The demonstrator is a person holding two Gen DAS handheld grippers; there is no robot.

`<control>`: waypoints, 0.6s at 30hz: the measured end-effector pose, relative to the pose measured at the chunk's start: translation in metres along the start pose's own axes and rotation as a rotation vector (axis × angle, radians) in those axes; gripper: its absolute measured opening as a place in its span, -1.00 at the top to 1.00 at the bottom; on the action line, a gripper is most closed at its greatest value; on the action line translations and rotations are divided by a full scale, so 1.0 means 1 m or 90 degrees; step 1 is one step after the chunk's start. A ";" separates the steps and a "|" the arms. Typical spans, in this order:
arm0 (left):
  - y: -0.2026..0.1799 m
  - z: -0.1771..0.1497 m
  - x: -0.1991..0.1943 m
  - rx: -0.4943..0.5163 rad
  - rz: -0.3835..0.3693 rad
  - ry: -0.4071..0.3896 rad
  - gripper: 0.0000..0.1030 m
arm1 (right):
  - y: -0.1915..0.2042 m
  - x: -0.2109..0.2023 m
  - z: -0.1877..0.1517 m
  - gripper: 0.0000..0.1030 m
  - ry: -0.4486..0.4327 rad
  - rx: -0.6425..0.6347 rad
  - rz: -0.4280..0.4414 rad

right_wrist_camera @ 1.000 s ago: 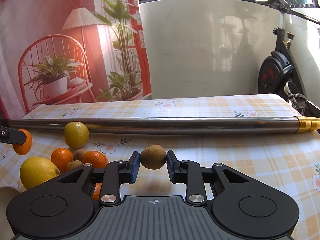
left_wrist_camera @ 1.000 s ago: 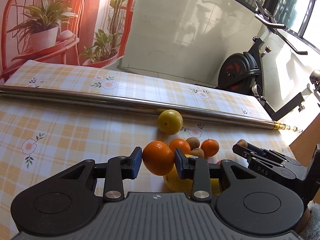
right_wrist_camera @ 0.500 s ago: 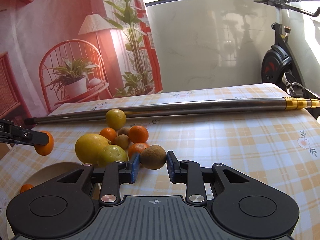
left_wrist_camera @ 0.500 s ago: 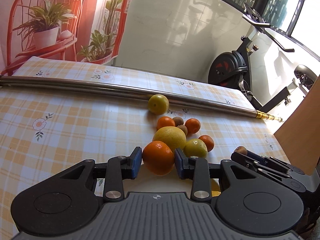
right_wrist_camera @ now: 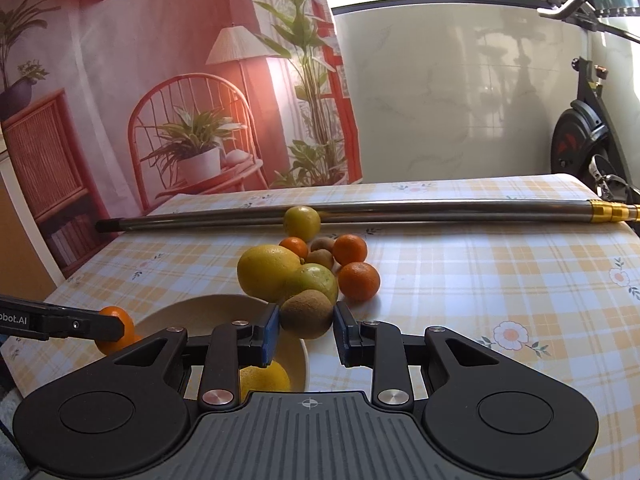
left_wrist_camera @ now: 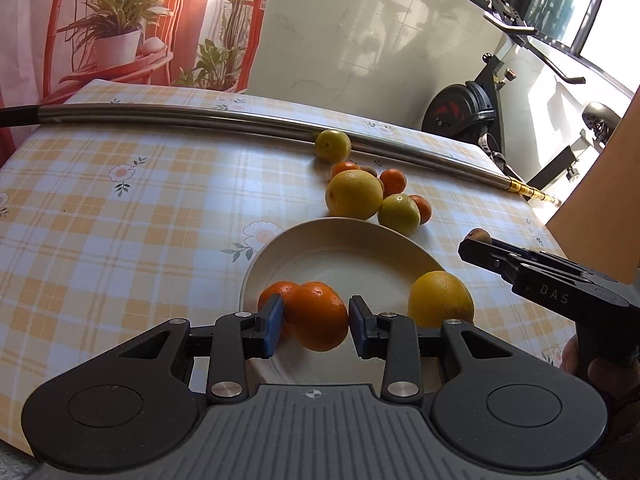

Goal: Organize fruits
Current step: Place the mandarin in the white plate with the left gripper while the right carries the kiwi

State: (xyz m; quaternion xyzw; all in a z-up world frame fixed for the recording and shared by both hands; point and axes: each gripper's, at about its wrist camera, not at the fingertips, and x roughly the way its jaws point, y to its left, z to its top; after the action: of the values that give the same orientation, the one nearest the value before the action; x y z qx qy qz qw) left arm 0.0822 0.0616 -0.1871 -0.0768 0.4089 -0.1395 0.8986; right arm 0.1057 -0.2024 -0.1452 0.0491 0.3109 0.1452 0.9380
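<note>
Left gripper [left_wrist_camera: 316, 320] is clamping an orange [left_wrist_camera: 318, 314] over the near side of the plate [left_wrist_camera: 344, 240], where another orange and a lemon [left_wrist_camera: 440, 298] are already sitting. Right gripper [right_wrist_camera: 306, 326] is pinching a kiwi [right_wrist_camera: 306, 312] near the plate's rim. Delivery step, I'd judge; next is lowering each fruit and opening.

Table [left_wrist_camera: 120, 216] under a yellow checked cloth with flowers. Metal pole [left_wrist_camera: 200, 118] across the far side. Small yellow-green fruit [left_wrist_camera: 332, 145] touching the pole's near side. Cluster of mixed fruit [left_wrist_camera: 354, 194] just nearer than that. White bowl [left_wrist_camera: 320, 240] nearer again, just beside the cluster.
</note>
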 end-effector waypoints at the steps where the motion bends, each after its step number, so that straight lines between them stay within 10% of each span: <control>1: 0.002 -0.002 0.001 -0.006 0.000 0.011 0.27 | 0.002 0.000 -0.001 0.49 0.002 -0.001 0.003; 18: 0.005 -0.004 0.025 0.026 0.042 0.031 0.28 | 0.012 0.002 -0.003 0.49 0.012 -0.016 0.005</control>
State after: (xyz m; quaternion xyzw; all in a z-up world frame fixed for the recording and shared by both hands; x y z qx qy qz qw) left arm 0.0959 0.0588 -0.2086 -0.0412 0.4303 -0.1197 0.8938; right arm 0.1026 -0.1900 -0.1461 0.0369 0.3179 0.1533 0.9349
